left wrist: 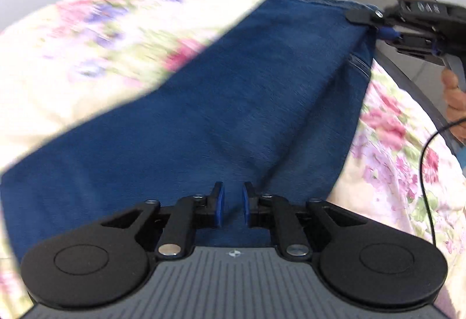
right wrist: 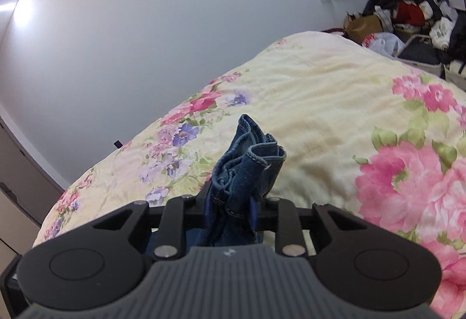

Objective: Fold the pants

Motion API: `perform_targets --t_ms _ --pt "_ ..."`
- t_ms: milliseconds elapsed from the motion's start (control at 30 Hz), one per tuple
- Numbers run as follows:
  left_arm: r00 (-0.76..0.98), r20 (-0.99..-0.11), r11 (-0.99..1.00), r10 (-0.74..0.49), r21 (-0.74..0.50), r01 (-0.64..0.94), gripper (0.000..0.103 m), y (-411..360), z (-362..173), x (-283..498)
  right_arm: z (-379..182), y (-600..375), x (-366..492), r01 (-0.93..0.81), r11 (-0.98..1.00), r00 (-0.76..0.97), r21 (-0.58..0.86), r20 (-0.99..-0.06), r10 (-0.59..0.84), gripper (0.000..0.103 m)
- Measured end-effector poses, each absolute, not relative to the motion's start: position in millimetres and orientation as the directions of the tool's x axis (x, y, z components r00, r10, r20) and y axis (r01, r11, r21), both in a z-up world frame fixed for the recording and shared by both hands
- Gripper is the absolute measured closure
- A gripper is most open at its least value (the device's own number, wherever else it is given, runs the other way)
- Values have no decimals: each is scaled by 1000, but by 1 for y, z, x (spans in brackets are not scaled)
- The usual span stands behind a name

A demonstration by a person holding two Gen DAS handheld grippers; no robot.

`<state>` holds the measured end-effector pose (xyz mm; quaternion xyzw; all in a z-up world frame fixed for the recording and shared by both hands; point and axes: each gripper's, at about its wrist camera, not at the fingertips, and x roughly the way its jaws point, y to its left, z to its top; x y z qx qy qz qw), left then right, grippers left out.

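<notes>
Blue jeans [left wrist: 233, 86] stretch in a wide band over the flowered bedspread [left wrist: 116, 27], from my left gripper [left wrist: 232, 202] at the bottom up to my right gripper [left wrist: 375, 24] at the top right. Denim runs between the left gripper's blue pads [left wrist: 219, 206], which sit close together and pinch it. In the right wrist view, my right gripper [right wrist: 231, 202] is shut on a bunched, hemmed end of the jeans [right wrist: 250, 156], which sticks up above the fingers over the bed. The left wrist view is motion-blurred.
A person's hand [left wrist: 454, 94] holds the right gripper's handle, and a black cable [left wrist: 425, 161] hangs from it. The bedspread [right wrist: 320, 100] fills the bed against a white wall [right wrist: 145, 27]. A pile of clothes and bags [right wrist: 407, 16] lies beyond the bed's far corner.
</notes>
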<state>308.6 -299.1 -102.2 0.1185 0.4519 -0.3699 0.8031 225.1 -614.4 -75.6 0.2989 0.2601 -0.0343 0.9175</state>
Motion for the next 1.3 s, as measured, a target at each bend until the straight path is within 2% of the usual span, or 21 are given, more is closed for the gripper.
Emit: perform_targets --t_ms 333,567,733,833,967,1100,1167,1233,1300 --pt "551 -795 870 -253 61 488 87 -139 -33 328 -8 -501 245 106 903 880 416 -461 109 84" --pt "579 -799 925 -164 80 372 87 -61 -32 330 -2 -401 278 1 919 855 393 -477 203 85" --pt "558 -810 937 -180 32 349 87 -37 -48 327 -32 -325 297 -92 911 789 403 -528 314 85" --pt "538 -820 936 -192 12 353 87 -32 -60 324 -74 -283 304 -124 910 701 396 -614 363 86" --pt "516 -830 930 -212 -9 368 87 -28 -72 323 -130 -246 299 -159 923 583 349 -721 373 86" --pt "490 -841 923 -230 -29 384 83 -27 -78 324 -158 -245 303 -160 917 509 366 -765 394 84" --pt "489 -842 920 -229 -23 392 81 -28 -78 323 -160 -247 307 -159 912 476 378 -780 406 81" --pt "493 -840 918 -228 -17 396 78 -29 -73 322 -160 -244 311 -162 905 444 393 -790 423 70" --pt "498 -837 917 -226 -11 398 75 -31 -67 320 -158 -236 311 -185 909 431 374 -800 417 63"
